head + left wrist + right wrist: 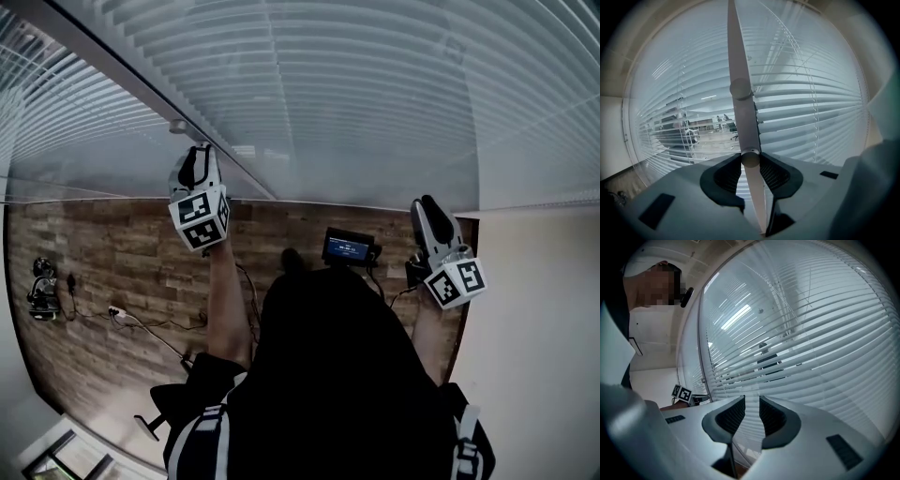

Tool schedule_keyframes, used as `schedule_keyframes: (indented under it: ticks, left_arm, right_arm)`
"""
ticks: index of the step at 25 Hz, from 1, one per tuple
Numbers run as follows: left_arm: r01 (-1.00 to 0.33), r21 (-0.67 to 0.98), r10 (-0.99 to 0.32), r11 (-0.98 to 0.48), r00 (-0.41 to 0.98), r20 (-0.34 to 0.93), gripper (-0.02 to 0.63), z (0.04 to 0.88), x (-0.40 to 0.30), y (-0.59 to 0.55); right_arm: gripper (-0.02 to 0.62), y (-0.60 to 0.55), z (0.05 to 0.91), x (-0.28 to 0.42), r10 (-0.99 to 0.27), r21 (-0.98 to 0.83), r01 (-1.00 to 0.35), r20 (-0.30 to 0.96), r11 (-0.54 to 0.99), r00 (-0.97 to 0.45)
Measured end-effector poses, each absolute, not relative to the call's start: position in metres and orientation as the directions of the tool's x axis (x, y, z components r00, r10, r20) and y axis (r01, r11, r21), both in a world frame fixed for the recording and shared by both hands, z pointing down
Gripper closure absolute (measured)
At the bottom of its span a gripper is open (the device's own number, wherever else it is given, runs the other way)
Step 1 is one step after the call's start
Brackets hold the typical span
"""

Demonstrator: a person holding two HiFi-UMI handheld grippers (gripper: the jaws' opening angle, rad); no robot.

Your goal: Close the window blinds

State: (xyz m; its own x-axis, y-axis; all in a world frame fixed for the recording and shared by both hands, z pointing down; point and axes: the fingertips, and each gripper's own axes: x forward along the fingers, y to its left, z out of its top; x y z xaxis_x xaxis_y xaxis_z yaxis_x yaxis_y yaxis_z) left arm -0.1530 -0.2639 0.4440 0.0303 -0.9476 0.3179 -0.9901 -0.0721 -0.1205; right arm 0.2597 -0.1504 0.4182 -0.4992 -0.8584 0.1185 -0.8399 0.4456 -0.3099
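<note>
White slatted blinds (375,94) fill the window in front of me; their slats (811,108) stand partly tilted, with an office visible between them. A pale tilt wand (740,117) hangs upright before the blinds. My left gripper (750,161) is shut on the wand, whose rod is pinched between both pads. In the head view the left gripper (195,155) is raised against the blinds. My right gripper (427,204) is held lower to the right, facing the blinds (797,333). The right gripper (752,406) is open, with only slats seen through its gap.
A wooden floor (112,253) lies below the window, with cables and a power strip (117,314) on it. A small screen device (349,247) sits near the person's body. A white wall (544,356) stands at the right. The left gripper's marker cube (682,392) shows in the right gripper view.
</note>
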Motion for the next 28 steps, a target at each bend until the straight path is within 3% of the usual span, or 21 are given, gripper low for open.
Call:
schedule_keyframes:
  ticks: [28]
  left_arm:
    - [-0.962, -0.26, -0.949, -0.083, -0.004, 0.316, 0.471, 0.452, -0.154, -0.264]
  right_arm:
    - [0.5, -0.142, 0.43, 0.274, -0.871, -0.338, -0.842, 0.112, 0.419, -0.478]
